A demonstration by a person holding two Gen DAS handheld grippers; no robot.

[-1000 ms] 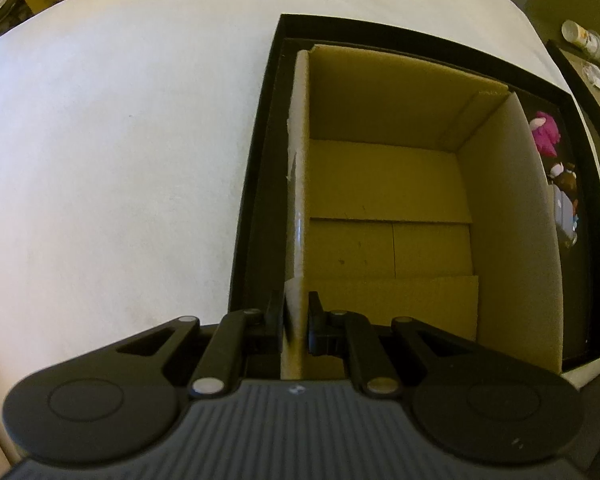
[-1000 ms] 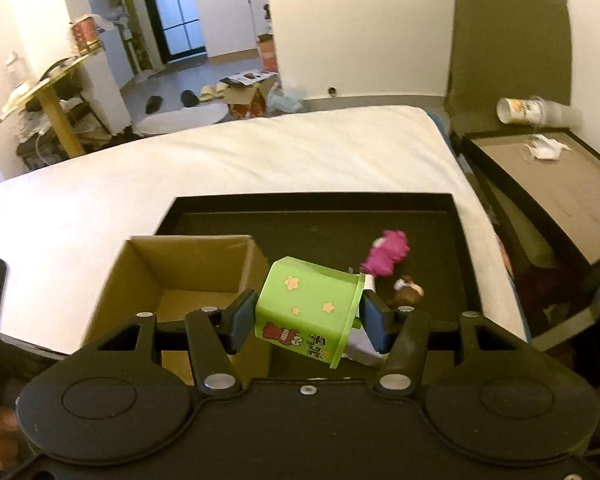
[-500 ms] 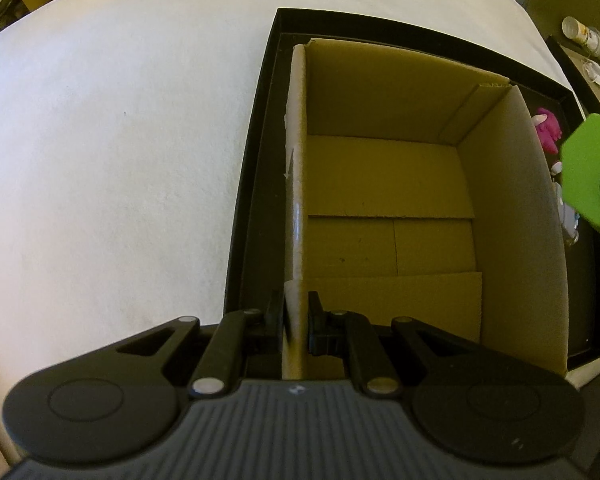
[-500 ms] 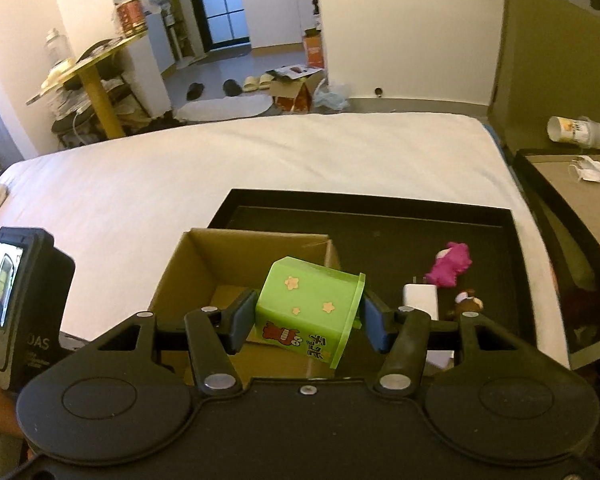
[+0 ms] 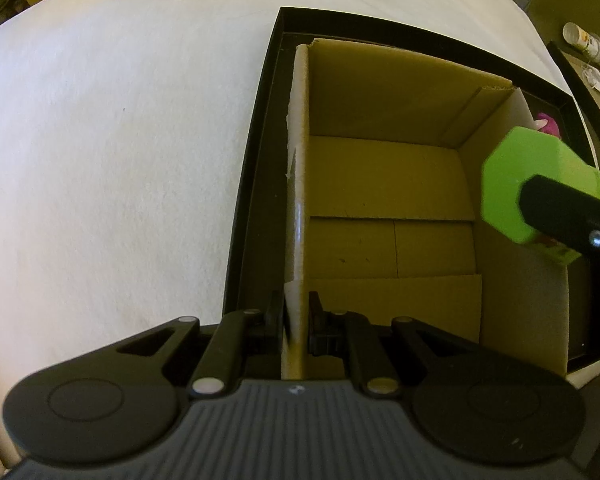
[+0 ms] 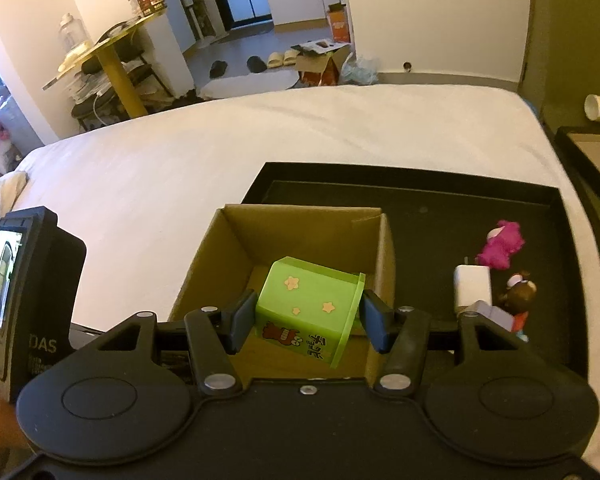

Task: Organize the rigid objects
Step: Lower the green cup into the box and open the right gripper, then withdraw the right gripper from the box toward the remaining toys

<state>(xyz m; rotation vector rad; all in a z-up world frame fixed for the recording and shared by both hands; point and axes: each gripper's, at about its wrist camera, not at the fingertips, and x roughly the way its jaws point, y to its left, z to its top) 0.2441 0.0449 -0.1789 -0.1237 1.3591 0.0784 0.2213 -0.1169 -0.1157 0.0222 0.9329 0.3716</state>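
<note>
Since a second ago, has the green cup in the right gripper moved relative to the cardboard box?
Yes. In the left wrist view the green cup has come in from the right edge over the cardboard box right wall.

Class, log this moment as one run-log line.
left gripper: shut on cardboard box wall | right gripper: holding green cup over box

Little green plastic cup (image 6: 308,308) with stars and a cartoon bear is tipped on its side, hanging over the open cardboard box (image 6: 236,240). Box sits empty in the black tray's (image 6: 420,200) left end.
</note>
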